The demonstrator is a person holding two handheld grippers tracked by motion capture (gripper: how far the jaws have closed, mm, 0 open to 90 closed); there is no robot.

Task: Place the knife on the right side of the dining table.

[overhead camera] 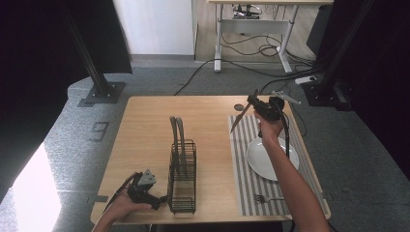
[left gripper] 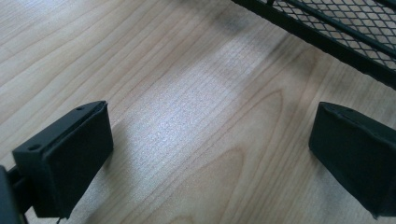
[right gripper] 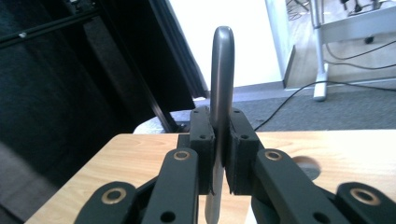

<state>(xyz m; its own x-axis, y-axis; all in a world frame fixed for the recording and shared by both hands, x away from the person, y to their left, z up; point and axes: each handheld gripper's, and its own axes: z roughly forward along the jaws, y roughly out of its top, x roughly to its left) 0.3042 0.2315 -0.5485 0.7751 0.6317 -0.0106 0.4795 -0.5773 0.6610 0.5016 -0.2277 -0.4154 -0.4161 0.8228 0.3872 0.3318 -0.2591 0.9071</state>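
My right gripper is raised over the far right of the table, above the striped placemat. It is shut on a metal table knife that slants down to the left. In the right gripper view both pads clamp the knife, and its rounded end stands up between them. My left gripper rests near the table's front left, pointing at the black mesh rack. Its jaws stand wide open over bare wood, with the rack's edge just beyond.
Two grey utensils stand in the rack. A white plate lies on the placemat with a fork in front of it. A round hole sits in the table's far side. Stand legs and cables are on the floor beyond.
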